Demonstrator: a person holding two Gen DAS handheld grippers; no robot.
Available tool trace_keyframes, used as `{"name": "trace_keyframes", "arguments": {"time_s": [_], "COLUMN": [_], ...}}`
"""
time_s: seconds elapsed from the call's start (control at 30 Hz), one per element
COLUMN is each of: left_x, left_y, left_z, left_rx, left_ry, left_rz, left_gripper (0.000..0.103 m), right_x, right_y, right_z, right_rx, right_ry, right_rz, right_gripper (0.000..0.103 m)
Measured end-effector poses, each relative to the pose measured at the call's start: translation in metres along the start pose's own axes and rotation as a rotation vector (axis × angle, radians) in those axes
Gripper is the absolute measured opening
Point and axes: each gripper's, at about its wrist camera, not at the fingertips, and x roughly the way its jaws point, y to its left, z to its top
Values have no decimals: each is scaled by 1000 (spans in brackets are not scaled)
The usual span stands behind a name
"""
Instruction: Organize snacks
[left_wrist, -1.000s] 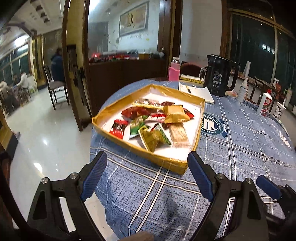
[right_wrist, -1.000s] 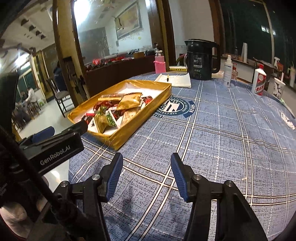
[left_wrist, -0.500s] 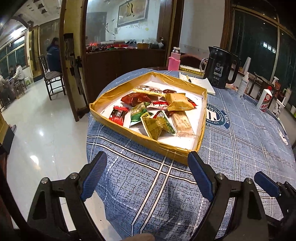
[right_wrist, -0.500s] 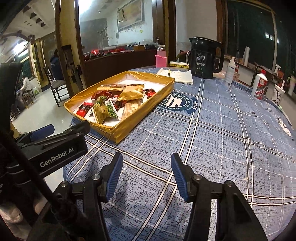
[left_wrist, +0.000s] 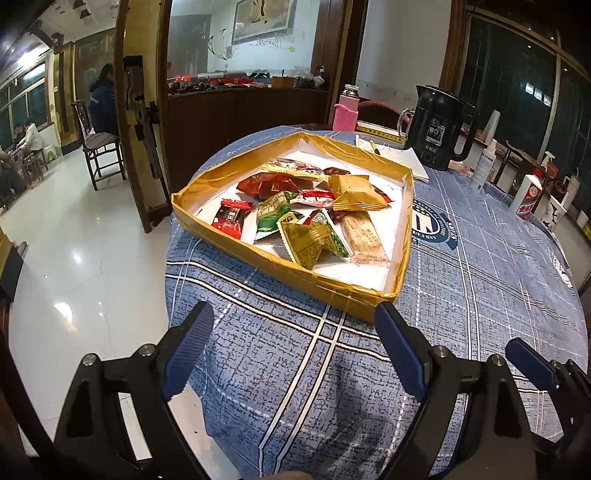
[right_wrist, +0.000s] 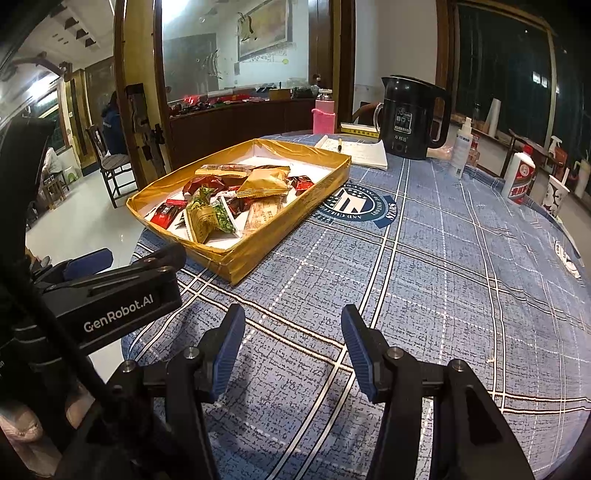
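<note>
A shallow gold-edged box (left_wrist: 273, 261) (right_wrist: 258, 245) lies on the blue plaid tablecloth with several wrapped snacks in it: a red packet (left_wrist: 231, 217) (right_wrist: 166, 214), a green one (left_wrist: 275, 214), a gold pillow pack (left_wrist: 356, 192) (right_wrist: 264, 181) and a crumpled yellow wrapper (left_wrist: 306, 247) (right_wrist: 201, 221). My left gripper (left_wrist: 293, 345) hovers over the cloth just in front of the box, open, nothing between its blue pads. My right gripper (right_wrist: 291, 345) is to its right, open and empty over bare cloth. The left gripper's black body (right_wrist: 110, 299) shows in the right wrist view.
A black kettle (left_wrist: 437, 127) (right_wrist: 410, 116), a pink bottle (left_wrist: 347, 110), a notebook with a pen (right_wrist: 354, 149), a spray bottle (right_wrist: 461, 146), a white liquor bottle (right_wrist: 519, 177) and a paper cup (right_wrist: 556, 194) stand at the table's far side. The table's edge drops to a tiled floor on the left.
Both views have tilted down a little, so the box sits lower and nearer in each. Both grippers keep the same opening, and nothing in the box has moved.
</note>
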Motion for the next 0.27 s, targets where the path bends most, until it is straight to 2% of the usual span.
{"name": "trace_keyframes", "arguments": {"time_s": [0.13,0.27], "left_x": [-3,-4], "left_y": [-3,-7], "left_z": [-1,-2], "left_rx": [12,16], "left_ry": [-2,0], "left_rz": [-48,-38], "left_gripper": [89,89], "right_x": [0,0], "right_y": [2,1], "right_z": [-1,-2], "right_rx": [-11,-8], "right_ry": [-3,-5], "right_rz": [3,5], "right_gripper": [54,54]}}
